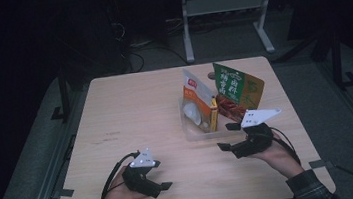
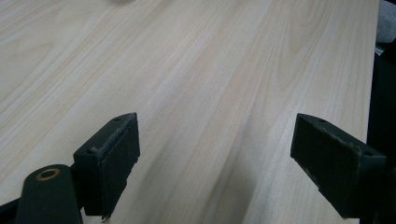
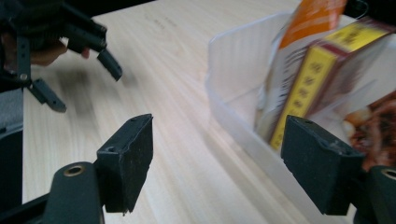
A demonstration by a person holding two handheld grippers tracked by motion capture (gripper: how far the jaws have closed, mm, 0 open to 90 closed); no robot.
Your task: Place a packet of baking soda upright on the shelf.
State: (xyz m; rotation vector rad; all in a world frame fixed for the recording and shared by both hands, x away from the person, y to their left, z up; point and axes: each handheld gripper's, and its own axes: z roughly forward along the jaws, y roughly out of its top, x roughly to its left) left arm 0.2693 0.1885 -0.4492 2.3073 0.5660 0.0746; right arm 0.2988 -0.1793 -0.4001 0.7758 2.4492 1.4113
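A person holds two grippers over a wooden table (image 1: 131,114), both with jaws spread and empty. The left gripper (image 2: 215,163) hovers above bare wood near the front edge; the right gripper (image 3: 217,163) sits just beside a clear bin (image 1: 196,133) holding snack packets (image 1: 236,90) and a yellow box (image 1: 213,114).

dim lab: lone wooden table (image 1: 131,114), floor cables (image 1: 134,54), metal stand (image 1: 224,8).
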